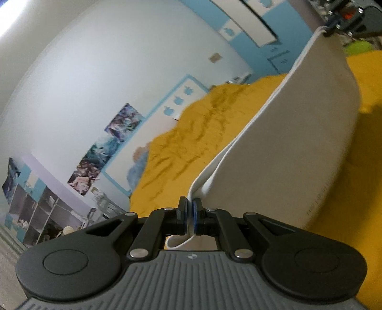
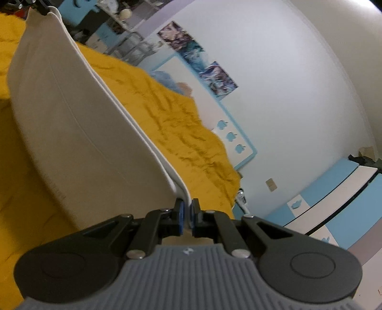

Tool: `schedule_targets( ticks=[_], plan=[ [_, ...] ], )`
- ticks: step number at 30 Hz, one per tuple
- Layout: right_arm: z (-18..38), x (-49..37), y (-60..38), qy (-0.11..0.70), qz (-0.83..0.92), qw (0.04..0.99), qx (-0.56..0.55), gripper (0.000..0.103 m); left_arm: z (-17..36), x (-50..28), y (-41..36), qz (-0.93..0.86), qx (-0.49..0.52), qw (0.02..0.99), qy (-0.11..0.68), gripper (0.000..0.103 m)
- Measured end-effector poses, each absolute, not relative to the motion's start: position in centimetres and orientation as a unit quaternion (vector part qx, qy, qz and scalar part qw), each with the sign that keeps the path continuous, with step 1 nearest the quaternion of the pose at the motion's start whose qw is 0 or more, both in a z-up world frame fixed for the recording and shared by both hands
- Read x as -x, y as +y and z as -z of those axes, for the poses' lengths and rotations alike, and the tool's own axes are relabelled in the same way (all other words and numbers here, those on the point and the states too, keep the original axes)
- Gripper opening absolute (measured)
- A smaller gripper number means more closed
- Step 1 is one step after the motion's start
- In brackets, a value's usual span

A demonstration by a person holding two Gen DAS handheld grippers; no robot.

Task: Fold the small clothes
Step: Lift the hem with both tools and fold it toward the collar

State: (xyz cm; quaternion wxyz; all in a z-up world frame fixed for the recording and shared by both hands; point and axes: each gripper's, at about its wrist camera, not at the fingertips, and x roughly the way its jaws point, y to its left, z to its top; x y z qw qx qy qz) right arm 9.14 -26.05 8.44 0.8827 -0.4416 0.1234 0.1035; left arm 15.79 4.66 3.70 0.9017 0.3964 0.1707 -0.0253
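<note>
Left gripper [image 1: 190, 209]: its two black fingers with blue pads are pressed together on one corner of the garment; a short loop of the white hem pokes out behind the pads, toward the camera.
Right gripper [image 2: 187, 212]: clamped on the opposite corner of the same garment, the white edge pinched between its blue pads. From the left wrist view it shows at the far end of the cloth [image 1: 343, 16], also gripping the edge.
Garment [image 1: 286, 147]: a small beige piece with a white doubled hem, held up by its two corners and stretched between the grippers. It hangs above the yellow blanket, its lower edge curving down toward the blanket; whether that edge touches cannot be told. Faint lettering runs along the lower border, too blurred to read.
Yellow blanket [image 1: 191, 133]: rumpled, spread beneath and behind the garment.
Wall [image 2: 274, 71]: pale, behind the blanket, carrying a row of posters [image 2: 198, 57] and a light-blue framed panel with apple shapes.
Shelving [image 1: 35, 207]: open cubbies beyond the far side of the blanket, contents unclear.
</note>
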Motion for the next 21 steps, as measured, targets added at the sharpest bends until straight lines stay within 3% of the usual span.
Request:
schedule_targets(
  ticks=[11,21],
  plan=[
    [-9.1,-28.2,-22.7,0.143,-0.110,0.896,0.406,0.000,-2.2,-30.4,7.3,0.012,-0.337,0.917,0.212,0.004],
    [3.7,-43.4,-19.7,0.255,-0.142,0.875,0.385,0.000,7.8,-41.7,10.1,0.044,-0.279,0.903,0.325,0.004]
  ],
)
